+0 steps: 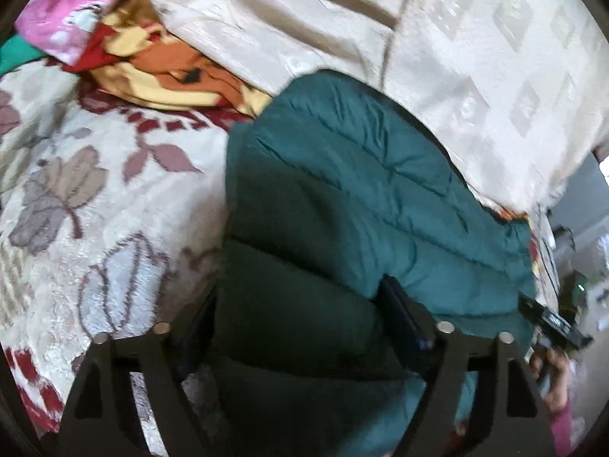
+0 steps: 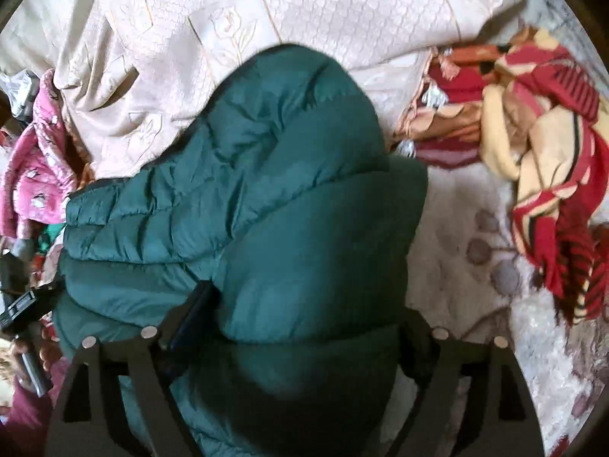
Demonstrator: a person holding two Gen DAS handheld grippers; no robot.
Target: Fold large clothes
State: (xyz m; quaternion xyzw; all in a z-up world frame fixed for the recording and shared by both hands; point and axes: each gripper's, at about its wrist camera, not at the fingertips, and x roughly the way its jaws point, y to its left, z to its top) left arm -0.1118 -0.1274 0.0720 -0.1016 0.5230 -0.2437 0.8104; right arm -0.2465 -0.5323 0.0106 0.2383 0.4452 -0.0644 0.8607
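The teal quilted puffer jacket [image 1: 342,190] lies bunched on the bed, directly ahead of both grippers and filling the gap between each pair of fingers; it looks partly gathered, one padded panel lying over another, but not yet a tidy folded packet, so I judge the fold to be midway at best, with squaring, flattening and a final doubling left to do.

The left gripper [image 1: 300,316] has its fingers set fairly wide, with a thick roll of the jacket between them and pressing against both, so it appears to be gripping that bulk; the right gripper [image 2: 304,323] is the same, fingers spread wide around a fat padded fold [image 2: 312,266] that fills the space, seemingly clamped. Both views are blurred, so how firm either grip is I cannot tell.

Beyond the jacket from the left gripper lies a cream embossed bedspread [image 1: 475,57], rumpled; to that gripper's left is the white fleece blanket with a grey and maroon leaf print [image 1: 76,190] on which the jacket rests; further ahead and left sit an orange, yellow and red patterned blanket [image 1: 163,72] and a pink printed cloth [image 1: 68,7]. From the right gripper the orange, yellow and red blanket lies heaped to the right and ahead, apart from the jacket, and the pink cloth lies to the left, near the jacket's edge.

The jacket's springy padding is likely to push any fold open; the heaped bedding leaves little flat room ahead.
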